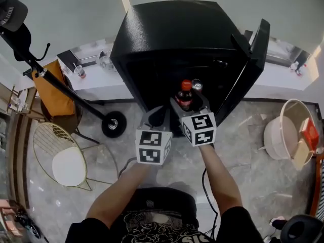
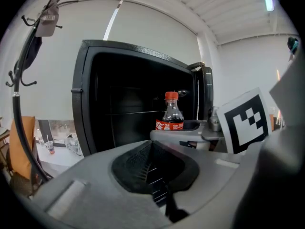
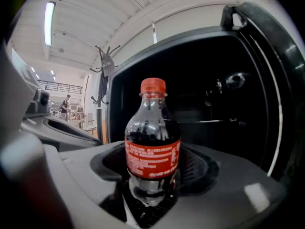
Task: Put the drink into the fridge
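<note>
Your right gripper (image 3: 150, 190) is clamped on the drink bottle (image 3: 152, 147): its dark pads press the bottle's lower part from both sides, below the red label. The bottle stands upright, with a red cap and dark drink inside. In the head view the same gripper (image 1: 190, 104) holds the bottle (image 1: 185, 96) right at the fridge's open front. The cap shows against the dark interior, but you cannot tell from these views whether the bottle has crossed the threshold.

Your left gripper (image 2: 152, 175) has its jaws brought together with nothing between them. In the head view it (image 1: 158, 116) hangs just beside the right one, a little lower and to its left, both aimed at the opening.

The fridge (image 1: 172, 29) is a small black box standing on the pale stone floor (image 1: 238, 140). Its door (image 1: 250, 70) is swung wide to your right, and a shelf line is faintly visible in the dark interior (image 3: 214, 104).

Further out, a black coat stand (image 1: 61, 87) leans across the left side, a wire chair (image 1: 68, 163) with a white seat sits near it, and a pale tub (image 1: 276, 135) stands on the floor well off to the right.
</note>
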A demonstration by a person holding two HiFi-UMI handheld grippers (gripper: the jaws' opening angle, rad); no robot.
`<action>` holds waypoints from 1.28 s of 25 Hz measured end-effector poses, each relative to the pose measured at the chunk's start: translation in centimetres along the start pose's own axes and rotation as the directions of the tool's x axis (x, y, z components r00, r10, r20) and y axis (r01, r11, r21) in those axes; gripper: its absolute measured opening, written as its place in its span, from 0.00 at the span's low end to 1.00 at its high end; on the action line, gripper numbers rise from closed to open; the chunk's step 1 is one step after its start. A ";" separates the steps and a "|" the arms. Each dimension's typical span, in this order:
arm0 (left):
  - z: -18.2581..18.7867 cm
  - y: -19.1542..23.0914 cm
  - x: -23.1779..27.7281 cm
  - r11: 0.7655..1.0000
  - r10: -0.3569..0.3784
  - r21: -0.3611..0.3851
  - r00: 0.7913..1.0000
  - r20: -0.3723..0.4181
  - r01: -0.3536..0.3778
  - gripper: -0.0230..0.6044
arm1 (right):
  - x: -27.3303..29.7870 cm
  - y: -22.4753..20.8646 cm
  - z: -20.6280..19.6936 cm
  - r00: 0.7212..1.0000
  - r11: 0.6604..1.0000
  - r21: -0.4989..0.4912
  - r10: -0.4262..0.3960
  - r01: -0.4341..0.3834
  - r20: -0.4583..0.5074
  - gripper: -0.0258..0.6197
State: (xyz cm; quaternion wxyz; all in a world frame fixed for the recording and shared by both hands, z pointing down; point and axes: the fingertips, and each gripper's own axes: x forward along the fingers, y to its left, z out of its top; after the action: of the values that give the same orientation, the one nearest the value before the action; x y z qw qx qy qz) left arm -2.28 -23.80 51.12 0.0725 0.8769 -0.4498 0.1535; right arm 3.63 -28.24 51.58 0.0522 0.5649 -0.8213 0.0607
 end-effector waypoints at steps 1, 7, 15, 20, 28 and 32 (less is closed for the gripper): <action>-0.4 0.0 0.4 1.000 -0.003 -0.001 1.000 -0.002 0.003 0.04 | 0.6 -0.2 -0.7 1.000 1.000 0.008 0.000 0.000 0.001 0.52; -2.4 0.5 2.8 0.999 -0.003 -0.040 1.000 -0.013 0.003 0.04 | 4.0 -1.5 -4.9 1.000 0.999 0.032 -0.004 0.004 -0.006 0.52; -4.4 2.4 5.2 0.999 0.005 -0.038 1.000 -0.026 -0.006 0.04 | 9.3 -3.1 -9.2 1.000 1.000 0.031 0.000 0.001 -0.017 0.52; -5.3 3.4 6.2 0.999 0.004 -0.043 1.000 -0.024 -0.005 0.04 | 12.1 -3.8 -11.4 1.000 1.000 0.025 -0.006 0.006 -0.023 0.52; -6.5 3.2 7.5 0.997 -0.019 -0.075 1.000 -0.018 0.018 0.04 | 15.4 -3.4 -13.8 1.000 1.000 -0.007 0.004 -0.004 -0.030 0.52; -7.2 3.3 7.6 0.997 -0.021 -0.072 1.000 -0.020 0.019 0.04 | 16.9 -3.4 -14.6 0.999 1.000 -0.006 -0.001 0.001 -0.044 0.52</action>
State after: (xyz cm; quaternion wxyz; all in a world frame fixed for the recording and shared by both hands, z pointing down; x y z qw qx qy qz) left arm -2.20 -29.64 60.41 0.1101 0.8765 -0.4455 0.1454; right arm 1.01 -42.74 68.73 0.0718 0.5636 -0.8199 0.0704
